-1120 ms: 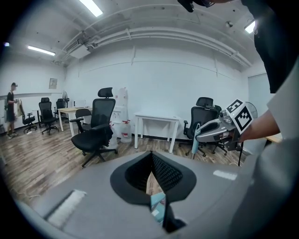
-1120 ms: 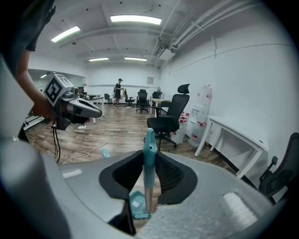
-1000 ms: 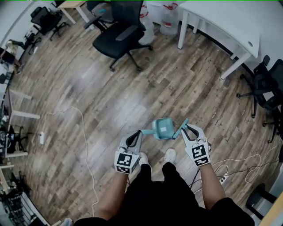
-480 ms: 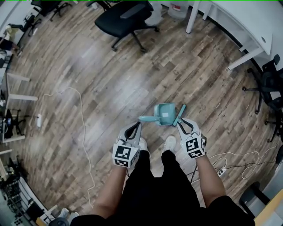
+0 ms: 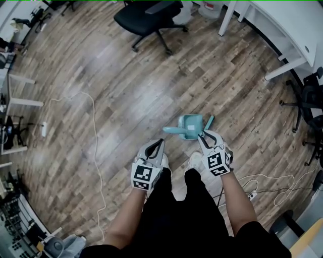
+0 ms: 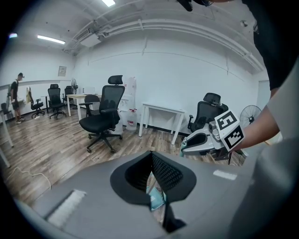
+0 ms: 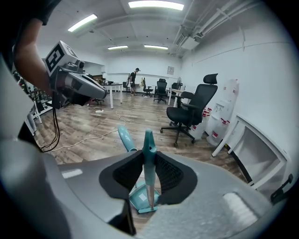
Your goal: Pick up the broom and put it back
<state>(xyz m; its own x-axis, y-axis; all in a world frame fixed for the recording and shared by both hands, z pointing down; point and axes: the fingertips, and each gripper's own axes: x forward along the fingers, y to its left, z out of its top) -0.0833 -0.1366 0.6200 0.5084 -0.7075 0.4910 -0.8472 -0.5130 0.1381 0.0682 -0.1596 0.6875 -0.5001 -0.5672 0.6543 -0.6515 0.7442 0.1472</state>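
Broom (image 7: 148, 161) handle sits clamped between the right gripper's (image 5: 203, 135) fingers, brush end down by the dustpan (image 5: 190, 126) on the floor (image 5: 126, 90); left gripper (image 5: 159, 143) closed, empty; best lower gently, handle upright, brush squarely over the pan, I judge.

ceiling strip lights (image 7: 155, 4) give bright, even illumination. a pale glare patch lies on the wood floor (image 5: 128, 113) in the head view. shadows are soft. all views show strong fisheye curvature with dark corners. near foreground in both gripper views is slightly soft.
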